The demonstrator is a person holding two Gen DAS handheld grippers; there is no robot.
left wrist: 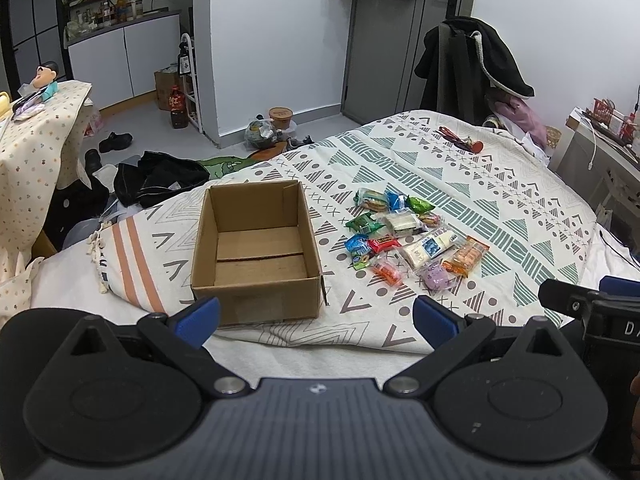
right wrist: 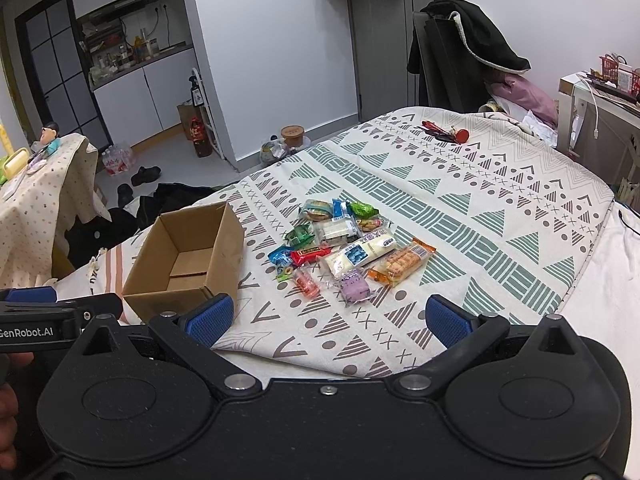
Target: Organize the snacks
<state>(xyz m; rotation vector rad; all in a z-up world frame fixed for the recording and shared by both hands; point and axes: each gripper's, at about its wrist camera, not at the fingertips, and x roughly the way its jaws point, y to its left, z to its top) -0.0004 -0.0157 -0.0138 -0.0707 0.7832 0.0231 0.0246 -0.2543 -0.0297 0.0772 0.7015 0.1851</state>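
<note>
An empty cardboard box (left wrist: 256,252) (right wrist: 188,256) sits open on the patterned blanket (left wrist: 500,208) (right wrist: 480,208) over a bed. To its right lies a pile of several wrapped snacks (left wrist: 404,236) (right wrist: 344,248), among them an orange biscuit pack (left wrist: 466,257) (right wrist: 402,266), a purple packet (left wrist: 436,276) (right wrist: 354,286) and a red bar (left wrist: 383,244) (right wrist: 310,256). My left gripper (left wrist: 316,322) is open just short of the box's near wall. My right gripper (right wrist: 330,320) is open, nearer than the snacks, holding nothing.
A small red and black object (left wrist: 460,140) (right wrist: 444,132) lies at the blanket's far end. A chair draped with a dark coat (left wrist: 472,64) (right wrist: 464,48) stands behind the bed. Clothes and shoes (left wrist: 156,176) litter the floor left of the bed, beside a cloth-covered table (left wrist: 36,152).
</note>
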